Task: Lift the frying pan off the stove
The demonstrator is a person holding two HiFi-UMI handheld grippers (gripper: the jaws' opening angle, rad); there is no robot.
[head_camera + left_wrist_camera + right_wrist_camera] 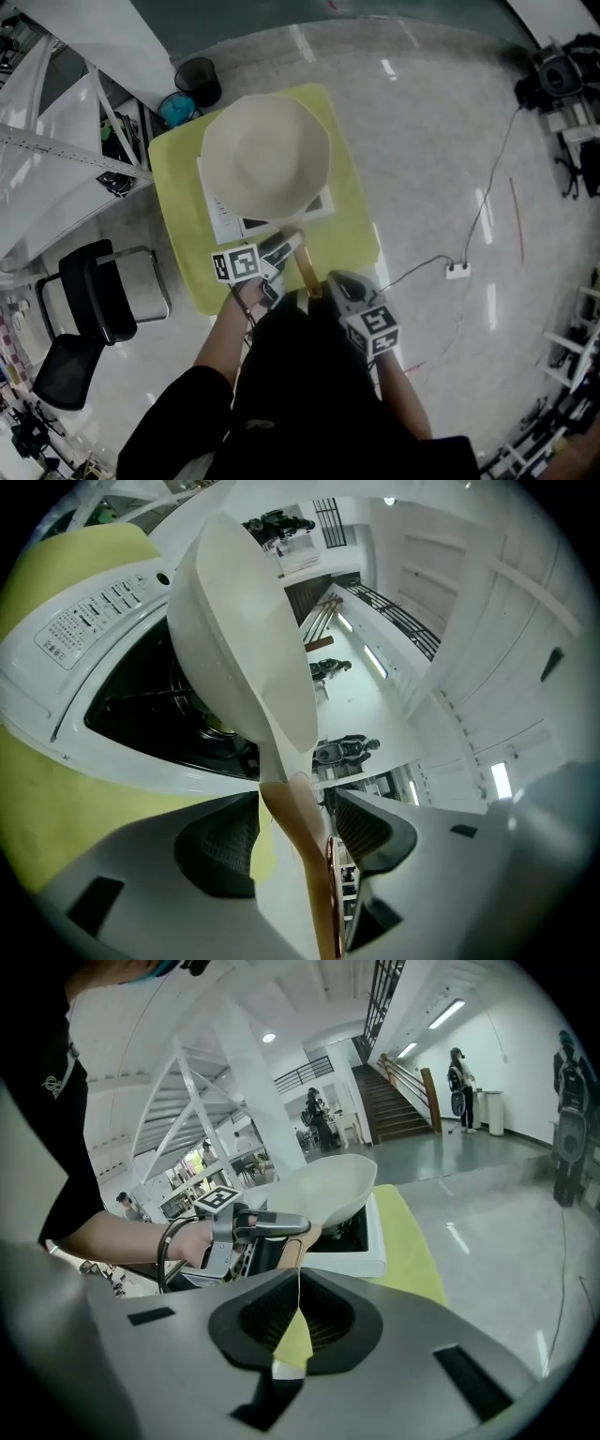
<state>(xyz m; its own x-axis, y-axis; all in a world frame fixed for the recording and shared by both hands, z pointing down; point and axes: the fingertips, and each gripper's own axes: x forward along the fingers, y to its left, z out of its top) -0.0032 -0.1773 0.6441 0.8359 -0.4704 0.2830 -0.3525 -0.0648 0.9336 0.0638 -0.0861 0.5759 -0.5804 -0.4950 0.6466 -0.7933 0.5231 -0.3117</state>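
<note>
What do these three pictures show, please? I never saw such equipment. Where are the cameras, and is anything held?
No robot: a person holds a two-jaw gripper in each hand. One camera sits on the head, looking down; one rides on each gripper. On the yellow table stands a white stove with a cream pan on it. The left gripper is open, the pan's wooden handle between its jaws, ungripped. The right gripper is shut and empty.

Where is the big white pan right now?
In the head view the frying pan is over the white stove on the yellow-green table, its wooden handle between the open jaws of the left gripper.
</note>
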